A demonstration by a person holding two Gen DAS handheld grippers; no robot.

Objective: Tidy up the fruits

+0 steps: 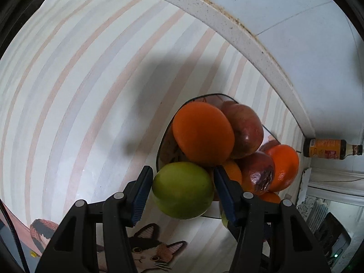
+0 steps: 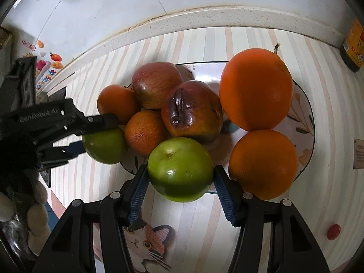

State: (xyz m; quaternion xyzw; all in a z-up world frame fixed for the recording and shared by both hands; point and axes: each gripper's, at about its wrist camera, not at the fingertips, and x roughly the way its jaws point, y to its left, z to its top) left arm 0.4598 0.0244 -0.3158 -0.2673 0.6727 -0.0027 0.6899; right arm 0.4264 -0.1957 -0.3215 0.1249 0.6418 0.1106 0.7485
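A patterned plate (image 2: 304, 122) on the striped mat holds several oranges (image 2: 256, 88) and two red apples (image 2: 193, 111), one with a dark bruise. My left gripper (image 1: 182, 191) is shut on a green apple (image 1: 183, 190) at the plate's left edge; it also shows in the right wrist view (image 2: 91, 136) holding that apple (image 2: 105, 146). My right gripper (image 2: 180, 179) is shut on a second green apple (image 2: 180, 169) at the plate's near edge. In the left wrist view the pile (image 1: 202, 134) sits just beyond the held apple.
A striped mat (image 1: 79, 91) with a cat picture (image 2: 147, 241) covers the counter. A white backsplash ledge (image 2: 182, 20) runs behind the plate. A brown bottle (image 1: 329, 149) stands by the ledge. A small red cap (image 2: 333, 231) lies at the right.
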